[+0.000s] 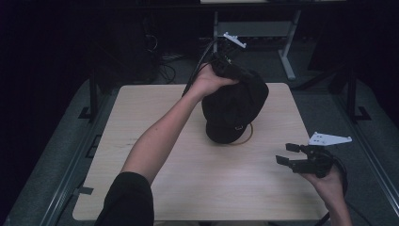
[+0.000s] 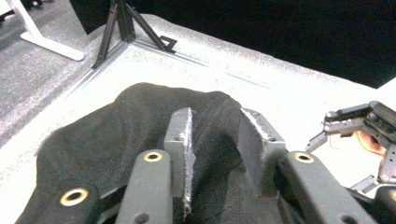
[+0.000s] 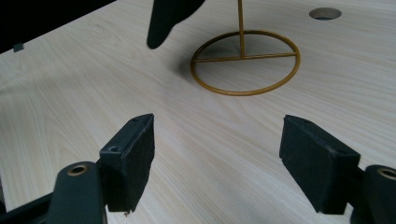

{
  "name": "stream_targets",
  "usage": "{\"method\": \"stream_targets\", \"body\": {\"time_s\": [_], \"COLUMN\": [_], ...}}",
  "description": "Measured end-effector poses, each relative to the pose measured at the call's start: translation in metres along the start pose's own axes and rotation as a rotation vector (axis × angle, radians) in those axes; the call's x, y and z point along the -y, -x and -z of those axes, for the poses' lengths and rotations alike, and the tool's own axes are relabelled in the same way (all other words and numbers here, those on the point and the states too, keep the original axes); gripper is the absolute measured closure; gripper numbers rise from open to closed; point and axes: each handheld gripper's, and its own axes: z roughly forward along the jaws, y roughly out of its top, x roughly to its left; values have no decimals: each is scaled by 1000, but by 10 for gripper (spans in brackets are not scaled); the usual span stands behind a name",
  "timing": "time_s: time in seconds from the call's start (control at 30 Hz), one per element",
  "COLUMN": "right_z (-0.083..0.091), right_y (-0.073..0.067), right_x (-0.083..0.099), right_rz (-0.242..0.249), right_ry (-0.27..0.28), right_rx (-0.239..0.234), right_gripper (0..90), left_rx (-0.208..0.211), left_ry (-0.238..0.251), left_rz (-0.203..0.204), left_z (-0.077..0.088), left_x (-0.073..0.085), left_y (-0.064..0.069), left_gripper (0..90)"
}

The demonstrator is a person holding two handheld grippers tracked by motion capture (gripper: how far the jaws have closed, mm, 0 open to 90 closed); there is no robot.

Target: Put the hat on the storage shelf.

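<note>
The black cap [image 1: 234, 110] is sitting on top of a gold wire stand [image 1: 247, 136] near the middle-far part of the worktop [image 1: 141, 108], w/ the stand's ring base [image 3: 245, 63] resting flat on the wood and its thin post rising straight up. The left hand-held gripper [image 1: 233, 70] is hanging over the cap's far top side, pointing down & back toward the person; in the left gripper view its jaws are standing partly apart w/ black fabric [image 2: 140, 121] bunched up between them. Whether the pads are pressing on the cloth or just loose around it, can't tell. No earlier pic to compare.

The right hand-held gripper [image 1: 288, 154] is hovering low at the near right of the worktop, jaws spread wide, nothing between them, pointing left toward the stand. In the right gripper view the cap's brim [image 3: 166, 21] is hanging down just left of the post.

Key relation: the cap is lying directly under & around the left jaws, so the left hand is the nearer by far; the right is well apart, w/ bare wood between it and the ring base. The stand's long axis is vertical, so judging by this the cap is going to travel along that post line, straight up or down, w/ the right free to steady the base
</note>
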Motion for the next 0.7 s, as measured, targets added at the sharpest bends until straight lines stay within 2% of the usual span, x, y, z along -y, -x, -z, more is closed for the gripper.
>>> {"method": "stream_targets", "body": {"time_s": [0.2, 0.4, 0.6, 0.7], "right_z": [1, -1, -4, -5], "right_y": [2, 1, 0, 0], "right_x": [2, 2, 5, 5], "right_rz": [-6, -6, 1, 4], "right_ry": [3, 0, -7, -8], "right_rx": [3, 7, 17, 18], "right_gripper": [261, 258, 257, 255], "left_rx": [-21, -37, -72, -74], "left_ry": [-4, 10, -9, -13], "left_rz": [-17, -14, -40, -43], "left_z": [5, 13, 22, 24], "left_x": [0, 3, 5, 7], "left_y": [1, 4, 8, 9], "left_gripper": [599, 548, 503, 489]}}
